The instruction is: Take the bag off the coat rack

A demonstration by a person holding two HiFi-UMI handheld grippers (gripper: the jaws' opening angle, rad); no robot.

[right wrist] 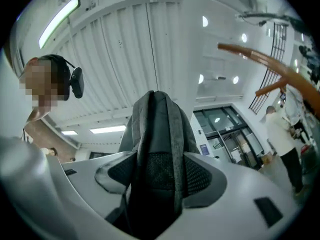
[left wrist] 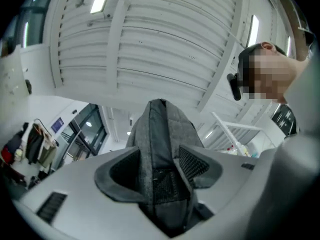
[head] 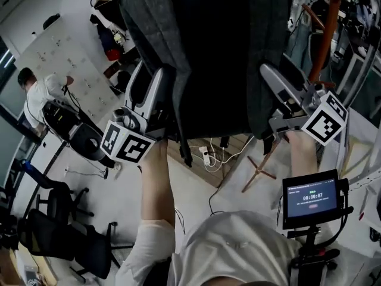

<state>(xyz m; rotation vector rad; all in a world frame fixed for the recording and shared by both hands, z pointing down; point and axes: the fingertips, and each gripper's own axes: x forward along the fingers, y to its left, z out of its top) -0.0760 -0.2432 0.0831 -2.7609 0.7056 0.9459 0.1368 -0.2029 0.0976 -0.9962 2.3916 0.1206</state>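
The bag (head: 208,52) is grey weave with black-mesh-lined straps (right wrist: 157,134).

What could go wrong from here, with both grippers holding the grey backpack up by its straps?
The left gripper and right gripper each pinch only a strap; one could slide out and let the backpack swing. The coat rack stands close on the right, so the bag may snag on it. Cables and a power strip lie on the floor below, a possible trip hazard.
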